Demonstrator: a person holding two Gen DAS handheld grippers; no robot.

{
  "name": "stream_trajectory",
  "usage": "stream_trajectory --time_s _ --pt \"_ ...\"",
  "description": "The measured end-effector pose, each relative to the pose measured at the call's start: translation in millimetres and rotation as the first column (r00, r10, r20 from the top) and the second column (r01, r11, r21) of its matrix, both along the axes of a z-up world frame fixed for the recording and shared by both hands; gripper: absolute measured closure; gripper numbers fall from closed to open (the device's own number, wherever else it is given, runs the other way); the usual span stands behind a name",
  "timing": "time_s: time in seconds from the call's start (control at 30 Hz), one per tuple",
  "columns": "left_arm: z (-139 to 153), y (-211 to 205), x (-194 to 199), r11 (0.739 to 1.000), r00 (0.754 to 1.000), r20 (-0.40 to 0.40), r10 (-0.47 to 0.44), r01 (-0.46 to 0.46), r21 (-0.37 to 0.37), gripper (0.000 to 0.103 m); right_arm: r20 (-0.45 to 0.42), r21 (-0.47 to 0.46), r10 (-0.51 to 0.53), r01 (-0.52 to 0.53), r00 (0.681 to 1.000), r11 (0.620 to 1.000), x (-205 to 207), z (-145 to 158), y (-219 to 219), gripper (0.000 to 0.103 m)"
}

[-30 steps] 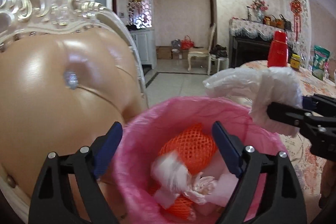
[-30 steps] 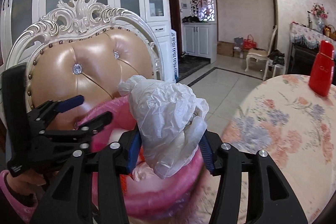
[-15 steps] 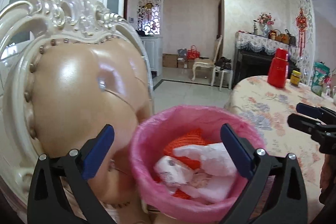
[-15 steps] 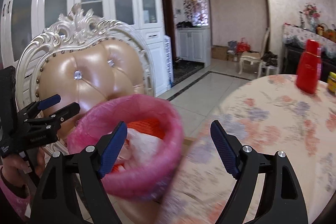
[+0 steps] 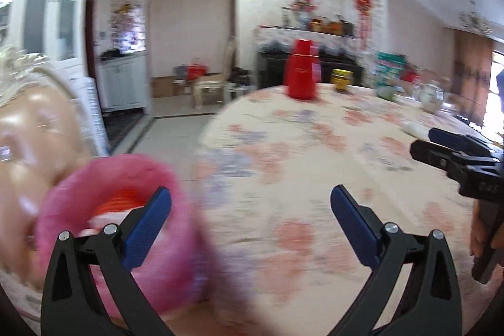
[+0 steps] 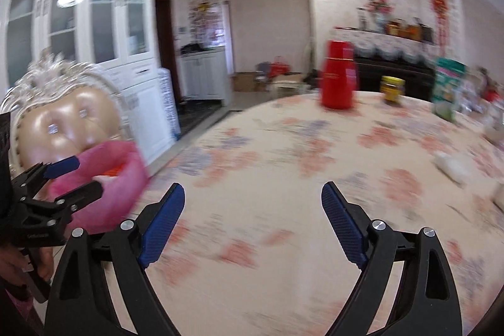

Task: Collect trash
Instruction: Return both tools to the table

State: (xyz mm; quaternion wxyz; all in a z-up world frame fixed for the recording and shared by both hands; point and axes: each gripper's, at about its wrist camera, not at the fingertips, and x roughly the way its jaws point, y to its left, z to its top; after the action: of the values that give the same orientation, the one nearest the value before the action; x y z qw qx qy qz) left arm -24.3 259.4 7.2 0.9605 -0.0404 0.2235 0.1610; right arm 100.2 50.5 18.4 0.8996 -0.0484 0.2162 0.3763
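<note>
A pink-lined trash bin (image 5: 126,175) with orange netting and white scraps inside stands at the table's left edge, in front of a tan chair back; it also shows in the right wrist view (image 6: 116,166). My left gripper (image 5: 251,218) is open and empty, its left finger over the bin's rim. My right gripper (image 6: 253,218) is open and empty above the floral tablecloth (image 6: 283,166). A white crumpled piece (image 6: 453,167) lies on the cloth at the right. Both views are blurred.
A red thermos (image 6: 338,74), a yellow-lidded jar (image 6: 392,90) and a green packet (image 6: 447,90) stand at the table's far side. The ornate tan chair (image 6: 66,118) is at the left, white cabinets behind it.
The right gripper opened and the white plastic wad it held now lies in the bin. Both grippers have swung right, away from the bin, toward the table.
</note>
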Motion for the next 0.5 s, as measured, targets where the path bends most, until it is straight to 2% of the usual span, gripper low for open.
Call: stream_trajectory --time_s 0.17,0.4,0.5 --pt "1.7 -64.2 41.8 0.986 0.988 -0.003 -0.153 0.153 -0.064 0.005 -0.009 -0.016 -0.158 0.158 0.987 0.987 24.9 -8.4 -81.4 0.018" --pt "4.6 -158.8 96.5 0.963 0.963 0.005 -0.269 0.269 -0.001 0.005 -0.048 -0.033 -0.338 0.337 0.94 0.941 67.0 -22.0 -188.0 0.018" --pt "2.0 -198.6 127.0 0.951 0.951 -0.017 -0.309 0.309 0.017 0.005 -0.042 -0.052 -0.391 0.388 0.92 0.92 85.8 -24.1 -221.6 0.018"
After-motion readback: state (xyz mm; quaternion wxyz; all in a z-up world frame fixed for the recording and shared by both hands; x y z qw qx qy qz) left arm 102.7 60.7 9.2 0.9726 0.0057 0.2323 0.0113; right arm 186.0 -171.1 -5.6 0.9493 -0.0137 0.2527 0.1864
